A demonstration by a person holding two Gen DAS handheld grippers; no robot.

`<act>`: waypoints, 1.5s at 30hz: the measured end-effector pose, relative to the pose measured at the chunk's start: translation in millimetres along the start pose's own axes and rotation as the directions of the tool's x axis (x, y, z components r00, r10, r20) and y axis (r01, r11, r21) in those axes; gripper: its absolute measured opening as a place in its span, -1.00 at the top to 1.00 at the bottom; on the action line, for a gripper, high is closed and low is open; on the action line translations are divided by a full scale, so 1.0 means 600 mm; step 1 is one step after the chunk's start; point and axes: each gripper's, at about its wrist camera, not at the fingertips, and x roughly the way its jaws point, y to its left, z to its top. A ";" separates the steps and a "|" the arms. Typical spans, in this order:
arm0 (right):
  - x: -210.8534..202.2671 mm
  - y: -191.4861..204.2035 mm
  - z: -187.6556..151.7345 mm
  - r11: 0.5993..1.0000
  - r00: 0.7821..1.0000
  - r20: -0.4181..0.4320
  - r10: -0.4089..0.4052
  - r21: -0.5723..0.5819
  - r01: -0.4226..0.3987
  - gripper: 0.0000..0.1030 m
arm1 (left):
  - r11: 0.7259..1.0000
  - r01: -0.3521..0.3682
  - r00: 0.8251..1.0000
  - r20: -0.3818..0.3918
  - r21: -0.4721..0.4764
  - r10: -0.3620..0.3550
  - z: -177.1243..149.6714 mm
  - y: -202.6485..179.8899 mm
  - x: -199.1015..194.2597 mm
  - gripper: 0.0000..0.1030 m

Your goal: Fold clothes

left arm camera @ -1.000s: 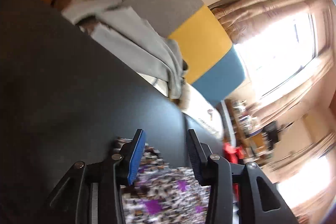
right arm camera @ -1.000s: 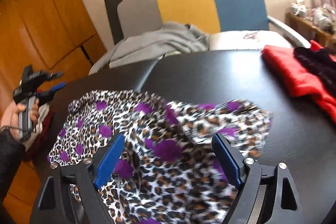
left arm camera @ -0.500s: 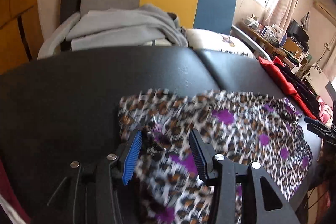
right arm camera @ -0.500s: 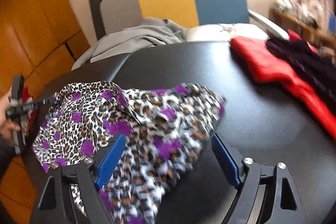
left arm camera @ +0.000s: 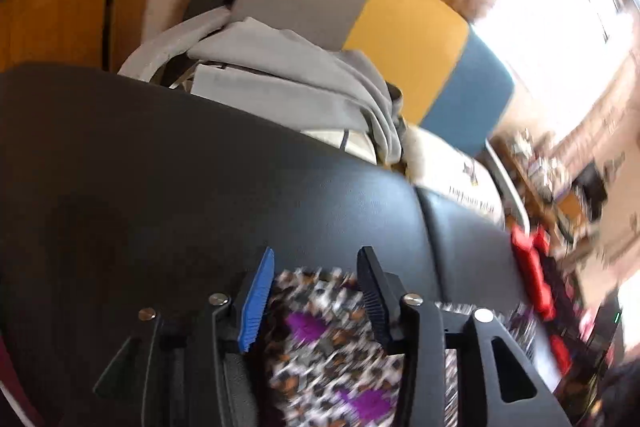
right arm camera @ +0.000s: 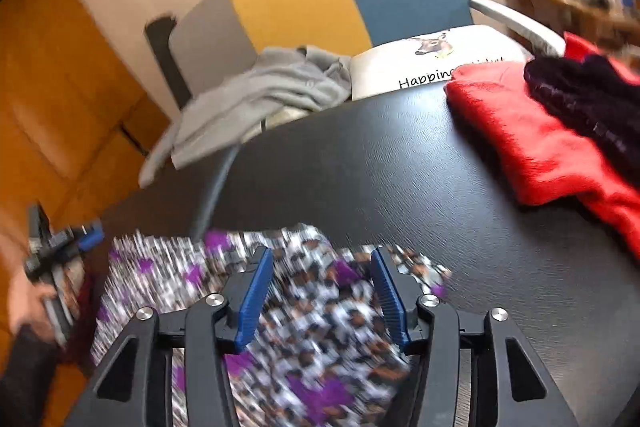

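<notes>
Fingers (right arm camera: pixel 256 291) of both downward-tilted grippers closing astride leopard-print garment (right arm camera: pixel 320 339).

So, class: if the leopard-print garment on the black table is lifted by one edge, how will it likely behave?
The leopard-print garment lies rumpled on the black table, so it probably droops and sags, not stiff. It looks thin, likely light. It may slide easily on that smooth surface.
</notes>
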 end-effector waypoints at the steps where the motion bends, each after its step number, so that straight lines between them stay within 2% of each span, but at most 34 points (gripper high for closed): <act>1: 0.003 0.003 -0.005 1.000 1.000 -0.017 0.000 -0.027 -0.001 -0.04 | 1.000 0.000 1.000 -0.010 0.029 0.000 -0.007 0.002 0.000 0.10; 4: 0.016 0.015 -0.022 0.995 0.997 -0.074 0.004 -0.097 -0.011 -0.04 | 0.994 0.011 0.999 -0.044 0.112 -0.006 -0.029 -0.005 0.007 0.09; 6: 0.032 0.029 -0.038 0.989 0.993 -0.111 -0.026 -0.144 0.010 0.03 | 0.987 0.025 0.998 -0.065 0.159 -0.015 -0.039 -0.015 0.010 0.06; 7: 0.044 0.037 -0.042 0.985 0.990 -0.130 -0.047 -0.171 0.024 0.25 | 0.983 0.032 0.997 -0.076 0.182 -0.018 -0.044 -0.020 0.011 0.05; 8: 0.057 0.046 -0.046 0.980 0.986 -0.149 -0.068 -0.197 0.037 0.63 | 0.978 0.039 0.996 -0.086 0.205 -0.022 -0.049 -0.025 0.013 0.03; 9: 0.063 0.053 -0.051 0.973 0.984 -0.156 -0.087 -0.225 0.051 0.79 | 0.973 0.039 0.995 -0.095 0.227 -0.018 -0.053 -0.030 0.015 0.00; 13: 0.058 0.074 -0.063 0.949 0.979 -0.139 -0.147 -0.300 0.100 0.88 | 0.940 -0.024 0.991 -0.113 0.342 0.066 -0.070 -0.057 0.034 0.00; 14: 0.051 0.076 -0.063 0.946 0.980 -0.127 -0.155 -0.307 0.110 0.89 | 0.934 -0.033 0.991 -0.111 0.355 0.077 -0.072 -0.061 0.036 0.11; 15: 0.044 0.079 -0.064 0.942 0.980 -0.114 -0.162 -0.313 0.119 0.89 | 0.935 -0.036 0.991 -0.105 0.354 0.078 -0.072 -0.063 0.034 0.40; 16: 0.029 0.080 -0.062 0.939 0.982 -0.088 -0.169 -0.317 0.133 0.89 | 0.936 -0.038 0.993 -0.095 0.350 0.076 -0.069 -0.064 0.031 0.51; 19: -0.013 0.073 -0.056 0.933 0.978 -0.028 -0.206 -0.307 0.187 0.90 | 0.966 -0.031 0.997 -0.054 0.257 0.046 -0.042 -0.047 0.021 0.56; 21: -0.024 0.052 -0.055 0.935 0.971 -0.023 -0.238 -0.278 0.222 0.90 | 0.988 -0.029 0.999 -0.033 0.153 0.034 -0.018 -0.022 0.023 0.48; 23: -0.019 0.025 -0.065 0.952 0.972 -0.053 -0.229 -0.220 0.212 0.89 | 0.996 -0.021 0.999 -0.031 0.088 0.024 -0.008 -0.002 0.026 0.36; 25: -0.012 0.010 -0.080 0.954 0.967 -0.083 -0.240 -0.202 0.219 0.89 | 0.995 -0.035 0.998 -0.041 0.095 0.039 -0.008 0.004 0.030 0.26; 27: -0.017 0.004 -0.085 0.967 0.978 -0.075 -0.195 -0.180 0.179 0.88 | 0.990 -0.020 0.997 -0.072 0.137 0.030 -0.014 0.000 0.039 0.06; 28: -0.024 -0.001 -0.082 0.979 0.986 -0.059 -0.153 -0.149 0.143 0.86 | 0.989 0.006 0.995 -0.098 0.150 0.009 -0.016 -0.002 0.045 0.04; 30: -0.032 -0.006 -0.066 0.987 0.992 -0.019 -0.122 -0.109 0.120 0.66 | 0.986 0.041 0.990 -0.138 0.164 -0.018 -0.020 -0.009 0.058 -0.02; 32: -0.030 -0.003 -0.046 0.992 0.996 0.005 -0.091 -0.091 0.091 -0.16 | 0.982 0.037 0.987 -0.162 0.183 -0.007 -0.022 -0.020 0.072 -0.01; 33: -0.023 0.002 -0.036 0.992 0.996 0.010 -0.086 -0.097 0.086 -0.29 | 0.980 0.042 0.985 -0.174 0.193 -0.008 -0.023 -0.027 0.078 0.02; 34: -0.015 0.008 -0.029 0.990 0.997 0.002 -0.083 -0.117 0.083 -0.34 | 0.977 0.035 0.984 -0.179 0.208 0.003 -0.024 -0.035 0.082 0.06; 36: 0.013 0.020 -0.020 0.981 0.993 -0.033 -0.114 -0.162 0.107 -0.34 | 0.965 -0.011 0.985 -0.163 0.262 0.056 -0.027 -0.053 0.085 0.60; 37: 0.025 0.025 -0.019 0.976 0.991 -0.044 -0.128 -0.182 0.118 -0.27 | 0.959 -0.033 0.984 -0.157 0.282 0.080 -0.028 -0.059 0.085 0.72; 38: 0.034 0.028 -0.020 0.972 0.989 -0.059 -0.139 -0.200 0.125 0.09 | 0.958 -0.040 0.984 -0.153 0.286 0.087 -0.027 -0.063 0.084 0.84; 39: 0.049 0.032 -0.018 0.960 0.979 -0.084 -0.186 -0.227 0.163 0.41 | 0.958 -0.038 0.986 -0.145 0.284 0.082 -0.027 -0.065 0.080 0.88; 40: 0.053 0.036 -0.022 0.952 0.974 -0.089 -0.207 -0.250 0.179 0.88 | 0.958 -0.037 0.988 -0.132 0.286 0.077 -0.027 -0.066 0.074 0.89; 41: 0.056 0.041 -0.027 0.943 0.970 -0.092 -0.226 -0.272 0.194 0.87 | 0.957 -0.032 0.991 -0.116 0.287 0.068 -0.027 -0.069 0.064 0.90; 43: 0.034 0.060 -0.038 0.914 0.964 -0.038 -0.263 -0.330 0.236 0.87 | 0.957 -0.013 0.997 -0.074 0.291 0.036 -0.027 -0.075 0.037 0.90; 45: 0.007 0.071 -0.040 0.902 0.963 0.009 -0.269 -0.348 0.256 0.87 | 0.959 0.010 0.999 -0.034 0.284 -0.001 -0.024 -0.078 0.008 0.90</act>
